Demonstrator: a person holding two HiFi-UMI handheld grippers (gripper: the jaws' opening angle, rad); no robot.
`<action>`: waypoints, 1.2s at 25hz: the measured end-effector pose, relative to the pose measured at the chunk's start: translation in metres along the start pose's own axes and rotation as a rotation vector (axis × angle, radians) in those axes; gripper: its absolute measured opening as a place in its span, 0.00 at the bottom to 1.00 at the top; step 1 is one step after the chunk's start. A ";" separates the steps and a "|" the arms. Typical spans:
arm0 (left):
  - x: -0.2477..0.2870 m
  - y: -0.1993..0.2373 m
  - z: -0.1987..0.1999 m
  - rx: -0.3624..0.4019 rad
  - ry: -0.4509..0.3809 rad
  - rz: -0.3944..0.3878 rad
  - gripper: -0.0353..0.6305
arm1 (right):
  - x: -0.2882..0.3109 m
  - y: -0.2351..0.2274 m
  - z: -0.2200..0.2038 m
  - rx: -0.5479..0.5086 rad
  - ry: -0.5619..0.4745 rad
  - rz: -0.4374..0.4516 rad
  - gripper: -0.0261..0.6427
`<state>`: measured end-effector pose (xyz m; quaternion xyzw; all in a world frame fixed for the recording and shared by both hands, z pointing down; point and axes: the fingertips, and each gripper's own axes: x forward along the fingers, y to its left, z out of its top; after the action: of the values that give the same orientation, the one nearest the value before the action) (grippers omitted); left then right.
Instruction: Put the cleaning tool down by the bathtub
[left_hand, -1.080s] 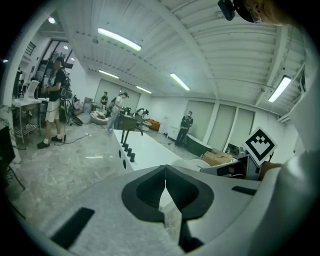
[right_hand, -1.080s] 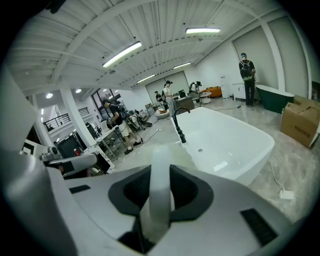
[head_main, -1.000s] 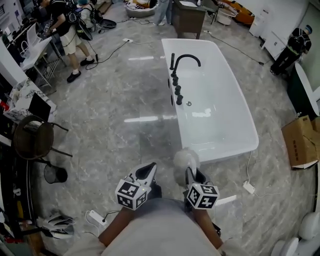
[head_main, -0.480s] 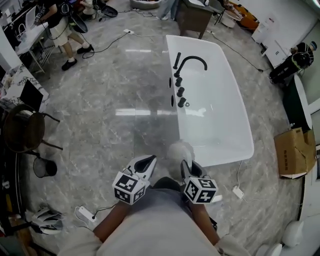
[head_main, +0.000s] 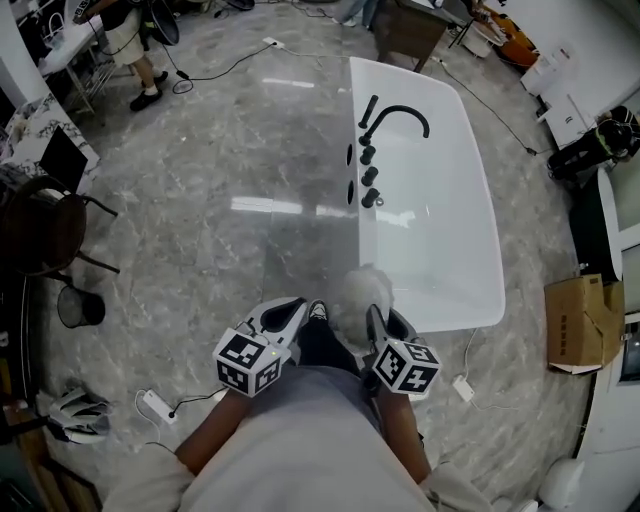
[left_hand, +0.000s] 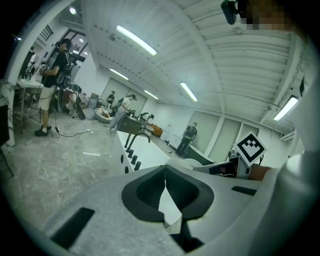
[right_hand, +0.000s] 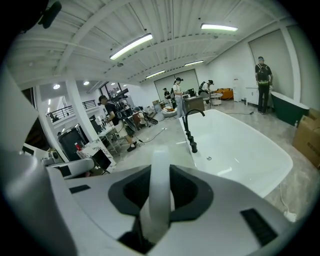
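**Tool in hand at the tub's near end, not yet set down**

The cleaning tool (right_hand: 159, 192) is held up off the floor. Its white handle runs between the jaws of the right gripper (head_main: 383, 330), which is clenched on it. Its pale fluffy head stands just beyond the gripper, short of the near end of the bathtub (head_main: 445, 225). The left gripper (head_main: 287, 318) hangs beside it, jaws pressed together with nothing between them.

The step in hand looks to be the lowering itself. To do it well, bring the right gripper down low over the bare marble floor (head_main: 230, 230) close to the tub's wall and let the tool touch and settle. Only then let the jaws part, so it neither drops nor rolls. Keep it off the white power block (head_main: 461, 388) and its cable, which lie on the floor near the tub's corner.

The head view shows the fluffy head and how it stands to the tub, but the marker cube covers the grip. The right gripper view shows the handle plainly between the jaws and the black faucet (right_hand: 192, 122) on the tub's rim, though the head cannot be made out there. Only the left gripper view shows that gripper's jaws meeting.
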<state>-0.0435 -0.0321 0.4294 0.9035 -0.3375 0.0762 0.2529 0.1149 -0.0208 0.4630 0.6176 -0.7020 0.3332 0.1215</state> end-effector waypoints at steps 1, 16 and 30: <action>0.002 0.002 0.003 0.000 -0.001 0.005 0.06 | 0.004 -0.005 0.002 0.004 0.004 -0.002 0.16; 0.024 0.010 0.007 -0.052 0.030 0.027 0.07 | 0.056 -0.087 -0.042 0.056 0.192 -0.055 0.16; 0.035 0.021 0.008 -0.081 0.030 0.055 0.06 | 0.092 -0.125 -0.077 0.060 0.321 -0.077 0.16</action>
<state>-0.0304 -0.0698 0.4414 0.8816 -0.3612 0.0827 0.2922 0.1961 -0.0477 0.6138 0.5865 -0.6390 0.4433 0.2262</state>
